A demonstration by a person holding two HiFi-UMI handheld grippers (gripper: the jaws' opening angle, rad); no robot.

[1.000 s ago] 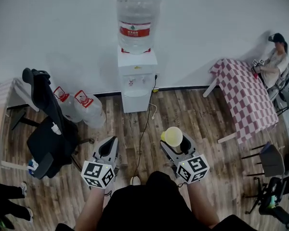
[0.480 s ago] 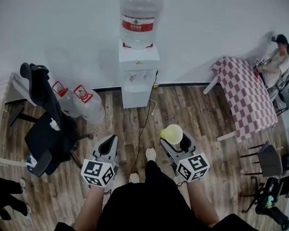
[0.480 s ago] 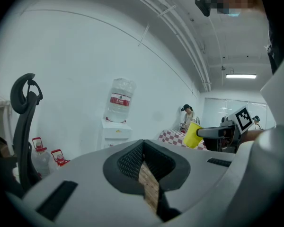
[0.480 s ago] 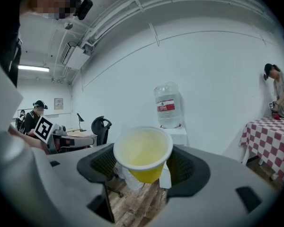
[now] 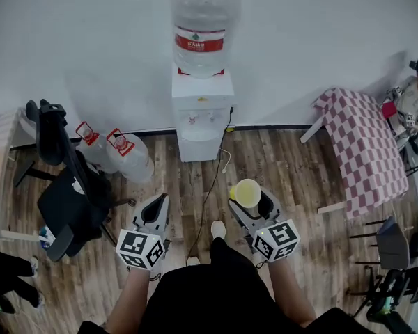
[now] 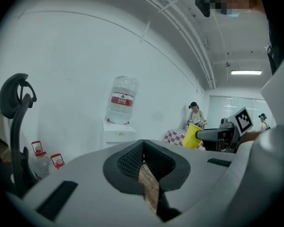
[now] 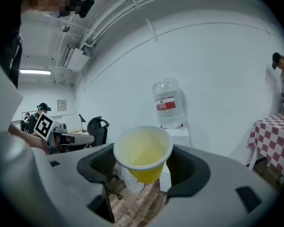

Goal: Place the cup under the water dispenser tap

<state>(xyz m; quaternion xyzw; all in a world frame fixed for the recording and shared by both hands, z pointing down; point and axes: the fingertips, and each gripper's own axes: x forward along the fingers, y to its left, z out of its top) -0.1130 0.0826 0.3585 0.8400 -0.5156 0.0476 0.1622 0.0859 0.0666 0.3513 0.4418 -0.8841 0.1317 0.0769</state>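
Bright, even ceiling light — fisheye-warped edges — soft wall shadows

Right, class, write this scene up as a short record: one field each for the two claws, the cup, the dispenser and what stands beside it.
left claw: shut, nothing between its jaws
right claw: shut on the cup
cup: yellow, upright, looks empty
water dispenser: white, against the wall ahead, well apart from the cup
large bottle: mounted on top of the dispenser
spare bottles: two on the floor, left of the dispenser in the head view
status: cup not yet under the tap
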